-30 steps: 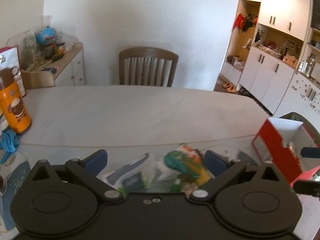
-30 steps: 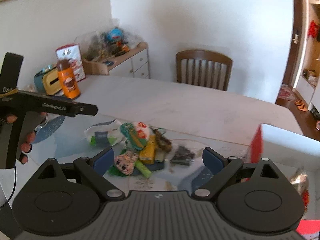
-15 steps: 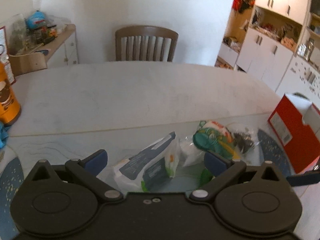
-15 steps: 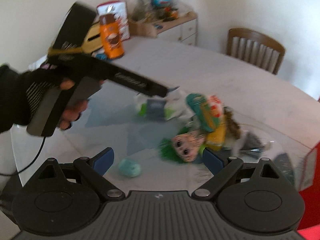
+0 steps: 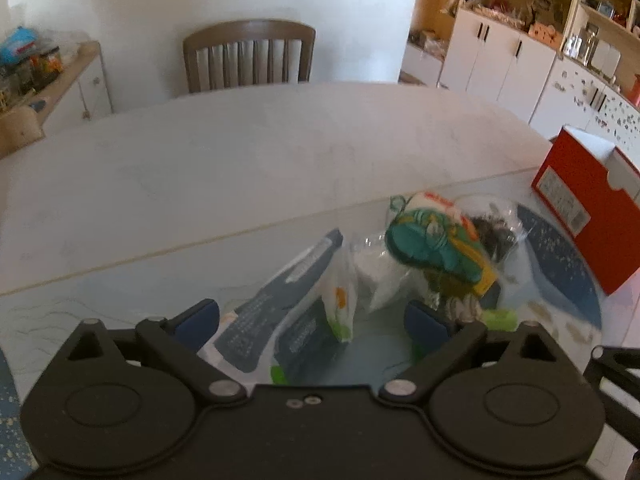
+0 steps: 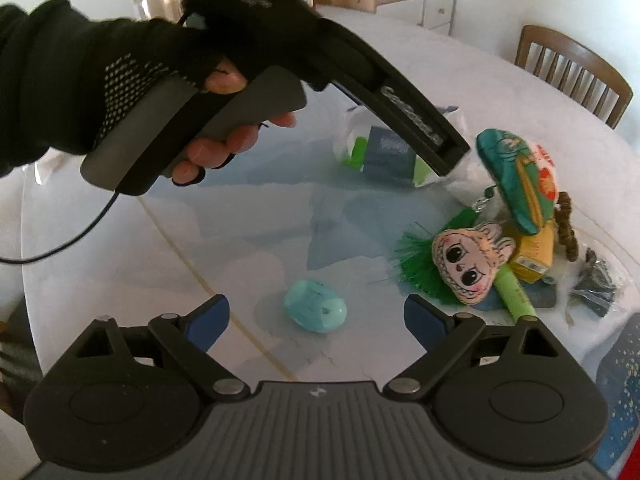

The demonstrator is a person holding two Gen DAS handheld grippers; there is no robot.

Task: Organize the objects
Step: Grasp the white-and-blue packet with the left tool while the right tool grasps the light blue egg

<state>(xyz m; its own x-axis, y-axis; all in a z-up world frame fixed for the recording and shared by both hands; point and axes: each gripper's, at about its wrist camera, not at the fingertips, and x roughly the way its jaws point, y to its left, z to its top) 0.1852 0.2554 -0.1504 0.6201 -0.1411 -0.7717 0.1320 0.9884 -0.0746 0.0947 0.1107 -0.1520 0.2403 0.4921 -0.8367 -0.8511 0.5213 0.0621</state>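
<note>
Both claws stand spread and empty. The left claw [image 5: 312,320] hangs over the packet [image 5: 288,316] in the pile near the table's [image 5: 240,152] middle; the right claw [image 6: 316,318] frames the blue case [image 6: 315,307], lying apart. Advice: lower squarely, straddle the case (smooth, likely slippery), then close across its narrow width.

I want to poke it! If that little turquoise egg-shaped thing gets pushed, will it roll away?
Probably a bit. The turquoise egg-shaped thing looks rounded and smooth, lying alone on the glossy table, so a push may make it wobble and roll crookedly. It looks hard and shiny, so the open right claw might slip off it.
</note>
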